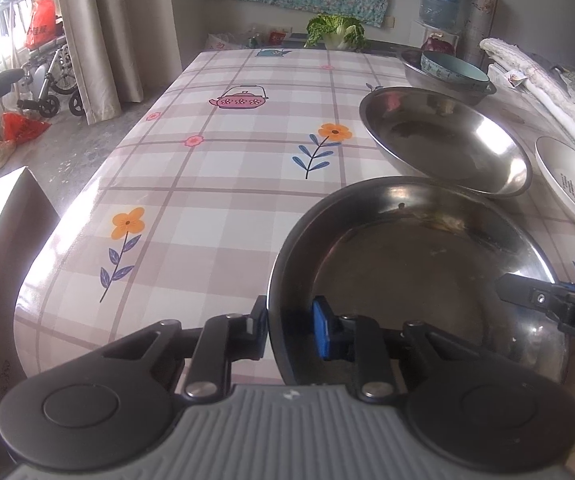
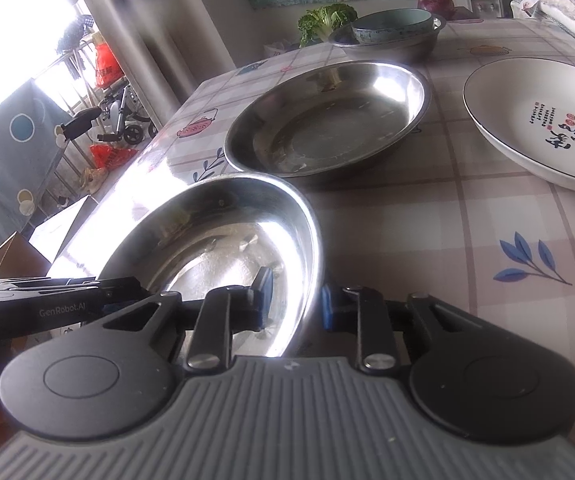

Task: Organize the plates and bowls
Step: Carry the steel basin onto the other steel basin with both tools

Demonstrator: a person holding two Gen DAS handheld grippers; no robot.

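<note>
The near steel dish [image 1: 415, 248] sits at the near end of the table [image 1: 207, 168], tilted, with both tools clamped on its rim. The left tool [image 1: 289, 326] has its jaws drawn close over the dish's left near edge, one blue pad [image 1: 321, 332] inside the bowl and the other finger outside the wall, the rim pinched between them. The right tool [image 2: 297, 300] grips the opposite side of the same dish [image 2: 223, 240] in the same way, jaws nearly together with the rim running up between the pads. In the left wrist view the right tool [image 1: 555, 308] reaches in from the right edge onto the dish's rim.

Just beyond the near steel dish, almost touching its far rim, lies a second steel dish [image 2: 327, 116], flat on the table. Farther back from the near steel dish stands a steel basin [image 2: 391, 40] with a pale blue bowl [image 2: 391, 22] nested inside it. To the right of the second steel dish, well apart from the near steel dish, is a white plate [image 2: 535, 124] with dark lettering and a red seal printed inside.

The table wears a checked cloth printed with orange flowers and a pink teapot [image 1: 239, 98]. Past the far end from the near steel dish is a leafy green vegetable [image 1: 335, 30], and a purple onion [image 2: 435, 0] lies behind the basin.
</note>
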